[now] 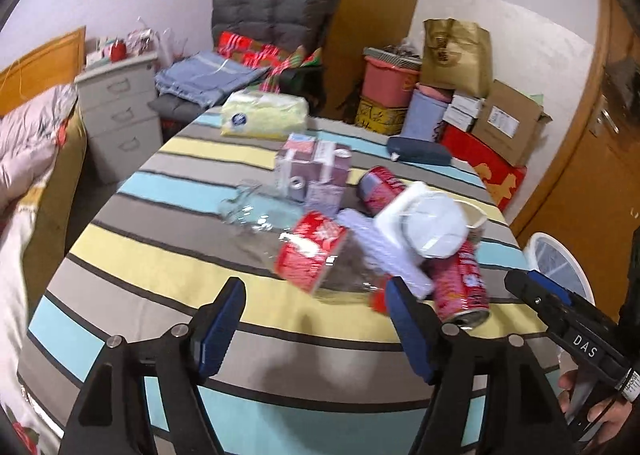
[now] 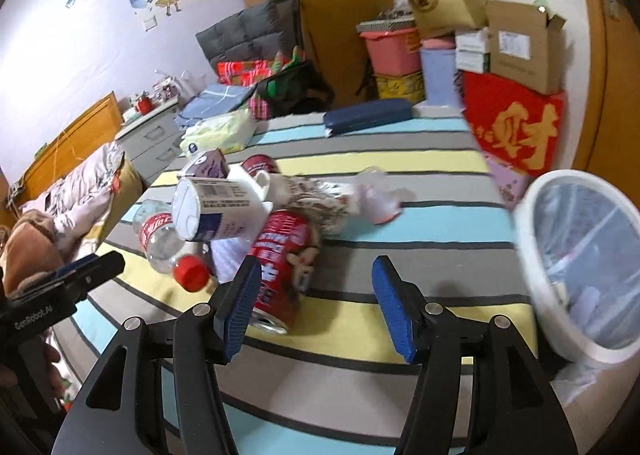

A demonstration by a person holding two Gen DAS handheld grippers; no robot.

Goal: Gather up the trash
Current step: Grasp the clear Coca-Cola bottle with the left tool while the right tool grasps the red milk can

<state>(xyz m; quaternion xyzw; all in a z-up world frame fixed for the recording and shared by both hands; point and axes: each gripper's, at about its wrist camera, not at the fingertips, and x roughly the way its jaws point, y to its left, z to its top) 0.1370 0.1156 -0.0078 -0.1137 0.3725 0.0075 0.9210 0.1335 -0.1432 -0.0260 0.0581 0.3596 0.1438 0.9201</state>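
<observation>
Approach step: both the left gripper [image 1: 316, 307] and right gripper [image 2: 314, 301] hang released, empty, before the trash pile. Next, the right fingers [image 2: 390, 303] likely must straddle the red can [image 2: 280, 267], lower centre, then carry it to the bin [image 2: 536, 255] at right.

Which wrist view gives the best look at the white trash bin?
The right wrist view. There the white trash bin fills the right side, tilted toward the camera, with its rim and clear liner visible. In the left wrist view only part of the bin's rim shows at the table's far right, behind the right gripper.
</observation>
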